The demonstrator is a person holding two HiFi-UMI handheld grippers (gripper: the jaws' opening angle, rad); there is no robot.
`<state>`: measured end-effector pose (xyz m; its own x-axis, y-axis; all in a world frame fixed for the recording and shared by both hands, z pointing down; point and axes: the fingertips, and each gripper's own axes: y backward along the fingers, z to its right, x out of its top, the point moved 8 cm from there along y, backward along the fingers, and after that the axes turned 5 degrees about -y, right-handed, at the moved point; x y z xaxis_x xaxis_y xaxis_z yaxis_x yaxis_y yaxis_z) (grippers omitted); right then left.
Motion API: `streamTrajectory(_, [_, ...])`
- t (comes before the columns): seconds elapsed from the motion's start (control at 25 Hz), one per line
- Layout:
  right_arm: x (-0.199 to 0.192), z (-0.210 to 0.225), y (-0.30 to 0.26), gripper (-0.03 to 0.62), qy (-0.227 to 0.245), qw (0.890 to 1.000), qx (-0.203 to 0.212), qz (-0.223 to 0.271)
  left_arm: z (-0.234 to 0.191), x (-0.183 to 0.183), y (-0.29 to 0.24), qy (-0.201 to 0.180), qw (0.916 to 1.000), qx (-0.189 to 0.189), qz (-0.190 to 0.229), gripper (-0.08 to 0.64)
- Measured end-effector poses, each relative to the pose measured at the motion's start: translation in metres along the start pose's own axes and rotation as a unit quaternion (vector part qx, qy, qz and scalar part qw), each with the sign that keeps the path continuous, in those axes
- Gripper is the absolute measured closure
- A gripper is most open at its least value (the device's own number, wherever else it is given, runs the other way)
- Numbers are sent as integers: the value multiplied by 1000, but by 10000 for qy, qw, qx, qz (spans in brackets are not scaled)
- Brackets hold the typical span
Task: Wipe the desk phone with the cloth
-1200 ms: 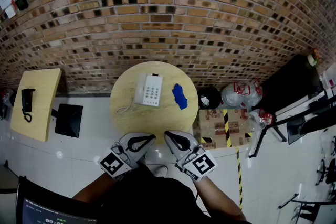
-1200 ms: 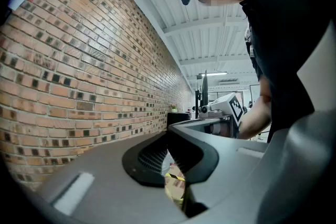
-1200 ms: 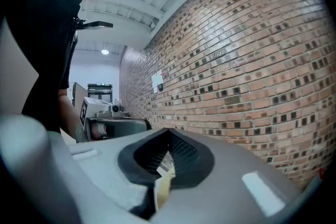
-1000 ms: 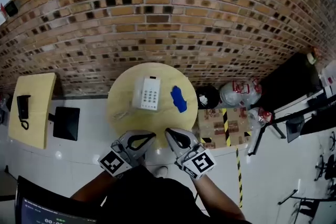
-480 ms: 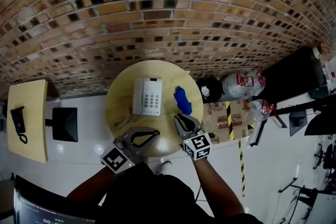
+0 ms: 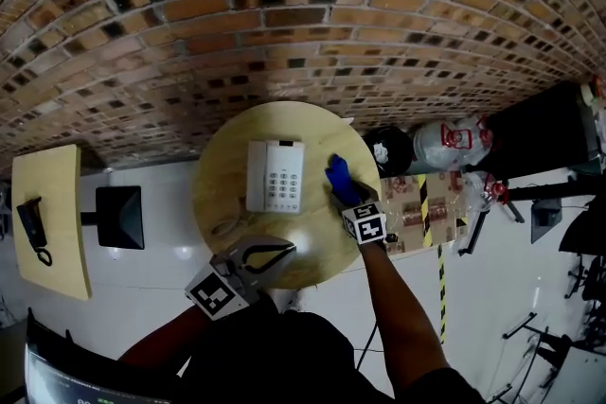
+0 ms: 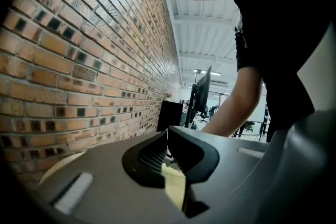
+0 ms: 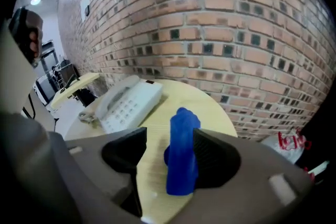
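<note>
A brick wall [image 6: 303,14] fills the space behind everything, and a pale tiled floor [image 6: 161,270] spreads below it. Against the wall stands a round wooden desk [image 6: 222,170]. A person in a dark top leans over its near edge with a gripper in each hand. Off to the left is a second, rectangular desk [image 6: 52,203] with a black handset [image 6: 33,230] lying on it.

On the round desk, the white desk phone [image 6: 276,176] lies flat near the middle, handset on the left, keypad on the right, its coiled cord [image 6: 227,227] trailing toward the near edge.

The left gripper [image 6: 284,253] hangs at the near edge of the desk, well clear of the phone. Its jaws are clenched tip to tip with nothing between them.

The right gripper [image 6: 347,194] reaches out to the right of the phone and tilts down at the desk top. Its jaws have just been opening and now stand wide apart.

Between them lies the blue cloth [image 6: 336,175], a bunched, elongated roll resting on the desk just beside the phone. In the right gripper view the cloth [image 8: 182,152] sits close against the right-hand jaw, with bare wood between it and the other jaw.
</note>
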<state>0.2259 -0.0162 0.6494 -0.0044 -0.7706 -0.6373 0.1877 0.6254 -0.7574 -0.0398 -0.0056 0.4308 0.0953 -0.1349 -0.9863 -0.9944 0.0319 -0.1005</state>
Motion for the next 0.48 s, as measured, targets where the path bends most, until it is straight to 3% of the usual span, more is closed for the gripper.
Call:
streamTrajectory(0.4, [-3,42,-62,345,173,9950,-22,-980,-25,-19,12,151,9997,166,-64,563])
streamTrajectory(0.48, [-3,39,-67,427,286,9944,8,-1020,-29,-21,16,122,9997,205,-76,563])
